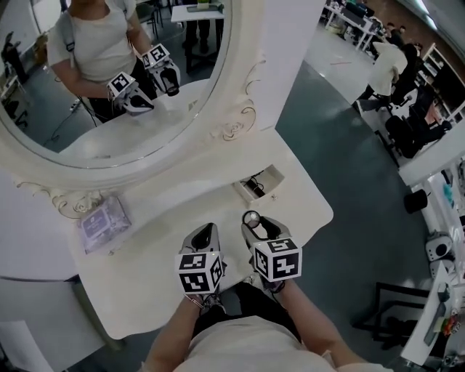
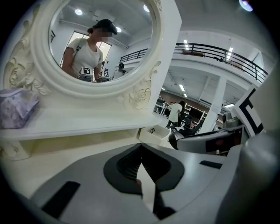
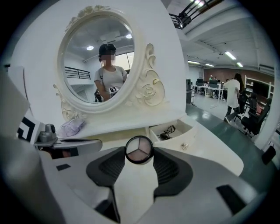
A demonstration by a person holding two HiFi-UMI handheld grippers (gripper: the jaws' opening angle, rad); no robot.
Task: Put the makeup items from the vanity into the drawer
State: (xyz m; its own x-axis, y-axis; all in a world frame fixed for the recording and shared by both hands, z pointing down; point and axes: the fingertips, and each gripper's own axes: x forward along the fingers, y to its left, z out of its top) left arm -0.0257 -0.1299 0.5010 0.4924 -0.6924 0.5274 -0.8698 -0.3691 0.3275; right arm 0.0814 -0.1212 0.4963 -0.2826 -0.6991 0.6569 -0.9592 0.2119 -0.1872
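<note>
Over vanity (image 1: pixel 152 272), right gripper (image 3: pixel 139 158) forward (pinching compact (image 3: pixel 139 149)).

We stand on a glossy grey-green floor (image 1: pixel 327 109) in a large open hall, facing a cream vanity (image 1: pixel 305 211) whose carved oval mirror (image 1: pixel 167 123) sits in a tall white back panel (image 1: pixel 290 43). To the right we see white desks (image 1: pixel 352 22), black office chairs (image 1: pixel 414 131) and a long white table (image 1: pixel 436 156). Overhead, strip lights (image 2: pixel 186 45) line the white ceiling, a dark-railed balcony (image 2: pixel 218 50) crosses above a white column (image 2: pixel 214 109), and the far wall (image 3: pixel 218 72) is brown
</note>
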